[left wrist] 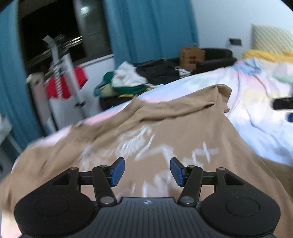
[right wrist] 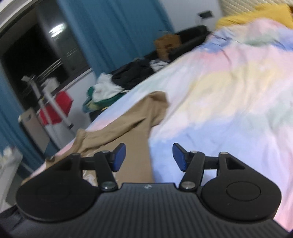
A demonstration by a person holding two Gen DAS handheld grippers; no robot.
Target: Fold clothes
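Note:
A tan T-shirt (left wrist: 164, 131) with white print lies spread on the pastel bedspread (left wrist: 256, 102). My left gripper (left wrist: 147, 172) hovers over the printed chest, open, with nothing between its blue pads. In the right wrist view the tan T-shirt (right wrist: 128, 124) lies to the left, one sleeve reaching toward the far side. My right gripper (right wrist: 149, 157) is open above the shirt's right edge, where tan cloth meets the bedspread (right wrist: 228, 95). A dark piece of the right gripper (left wrist: 283, 103) shows at the right edge of the left wrist view. Both views are motion-blurred.
A heap of mixed clothes (left wrist: 131, 78) lies on dark furniture beyond the bed's far side. A cardboard box (left wrist: 191, 56) stands there too. A drying rack (left wrist: 62, 73) with a red garment stands by blue curtains (left wrist: 146, 31). A yellow blanket (right wrist: 256, 14) lies at the bed's head.

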